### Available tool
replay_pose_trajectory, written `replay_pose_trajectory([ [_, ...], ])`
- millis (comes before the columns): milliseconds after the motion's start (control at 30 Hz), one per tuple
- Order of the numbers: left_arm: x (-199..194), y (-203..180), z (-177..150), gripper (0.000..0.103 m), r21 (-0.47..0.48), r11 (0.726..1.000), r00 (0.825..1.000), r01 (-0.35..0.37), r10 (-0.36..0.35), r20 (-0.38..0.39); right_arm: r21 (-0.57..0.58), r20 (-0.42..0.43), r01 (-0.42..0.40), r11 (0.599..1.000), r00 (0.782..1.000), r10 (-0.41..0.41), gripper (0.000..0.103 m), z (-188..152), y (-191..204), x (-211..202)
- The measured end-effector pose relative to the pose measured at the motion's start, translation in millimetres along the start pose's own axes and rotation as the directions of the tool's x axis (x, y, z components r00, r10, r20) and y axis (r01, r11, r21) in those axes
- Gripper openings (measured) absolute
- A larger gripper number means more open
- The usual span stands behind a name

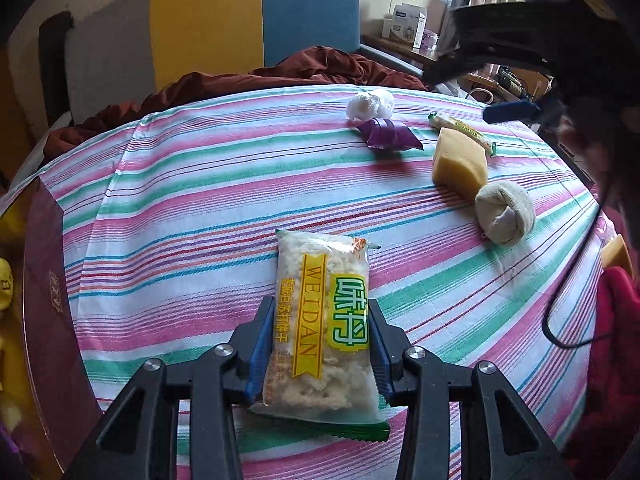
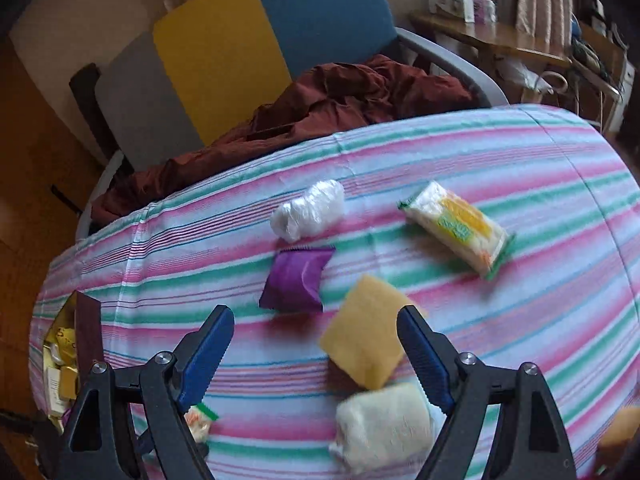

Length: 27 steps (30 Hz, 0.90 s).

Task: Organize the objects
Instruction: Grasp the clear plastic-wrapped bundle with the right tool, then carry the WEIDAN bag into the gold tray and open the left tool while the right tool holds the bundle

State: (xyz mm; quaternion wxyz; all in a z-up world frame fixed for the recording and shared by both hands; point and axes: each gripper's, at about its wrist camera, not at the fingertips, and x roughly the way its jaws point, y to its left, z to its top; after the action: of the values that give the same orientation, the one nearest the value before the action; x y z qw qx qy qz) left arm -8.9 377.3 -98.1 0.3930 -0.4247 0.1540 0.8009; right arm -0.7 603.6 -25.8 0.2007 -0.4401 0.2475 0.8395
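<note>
My left gripper (image 1: 320,344) is shut on a clear WEIDAN cracker packet (image 1: 320,320), held just over the striped tablecloth (image 1: 200,184). Farther right lie a yellow sponge (image 1: 460,162), a rolled cream sock (image 1: 505,213), a purple packet (image 1: 390,134), a white plastic bag ball (image 1: 370,105) and a second cracker packet (image 1: 460,128). My right gripper (image 2: 316,344) is open above the table, with the sponge (image 2: 366,340) and the sock (image 2: 384,424) between its fingers. Beyond them lie the purple packet (image 2: 296,278), the bag ball (image 2: 308,210) and the cracker packet (image 2: 456,230).
A dark maroon box (image 1: 44,300) holding yellow items stands at the table's left edge, also in the right wrist view (image 2: 86,332). A chair with a yellow and blue back (image 1: 256,16) and dark red cloth (image 1: 280,76) stands behind the table. A person's arm (image 1: 616,340) is at right.
</note>
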Motion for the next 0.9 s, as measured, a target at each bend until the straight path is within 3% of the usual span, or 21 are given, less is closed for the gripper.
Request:
replay_pose_trajectory([
  [167,0,1,-2,0.044,-0.003,1.0,1.0,0.012,-0.012,0.023,-0.093,-0.032,0.087,0.992,0.995,-0.09,0.085,46,19,52],
  [333,0,3,-4,0.044,-0.014,0.999,0.999,0.031,-0.031,0.034,-0.139,-0.081,0.165,0.976,0.981,-0.178,0.085,67,25,102],
  [400,-1,3,-6,0.044,-0.008,0.999,0.999,0.034,-0.033,0.04,-0.151,-0.115,0.152,0.977,0.979,-0.17,0.06,68,25,116],
  [467,-1,4,-7,0.045,-0.009,0.999,0.998,0.04,-0.039,0.047,-0.166,-0.086,0.181,0.969,0.977,-0.197,0.05,67,27,115],
  [500,-1,4,-7,0.045,-0.009,0.999,0.998,0.041,-0.041,0.051,-0.158,-0.074,0.164,0.974,0.981,-0.177,0.042,66,27,109],
  [533,-1,3,-6,0.045,-0.009,0.999,0.998,0.041,-0.041,0.052,-0.149,-0.062,0.145,0.978,0.986,-0.156,0.041,65,28,101],
  [733,-1,3,-8,0.046,-0.006,0.999,0.997,0.037,-0.037,0.061,-0.212,-0.028,0.013,0.977,0.999,-0.019,0.041,26,47,39],
  [900,-4,3,-11,0.044,-0.005,1.0,0.998,0.022,-0.022,0.064,-0.207,-0.063,-0.1,0.973,0.994,0.088,0.041,-28,49,3],
])
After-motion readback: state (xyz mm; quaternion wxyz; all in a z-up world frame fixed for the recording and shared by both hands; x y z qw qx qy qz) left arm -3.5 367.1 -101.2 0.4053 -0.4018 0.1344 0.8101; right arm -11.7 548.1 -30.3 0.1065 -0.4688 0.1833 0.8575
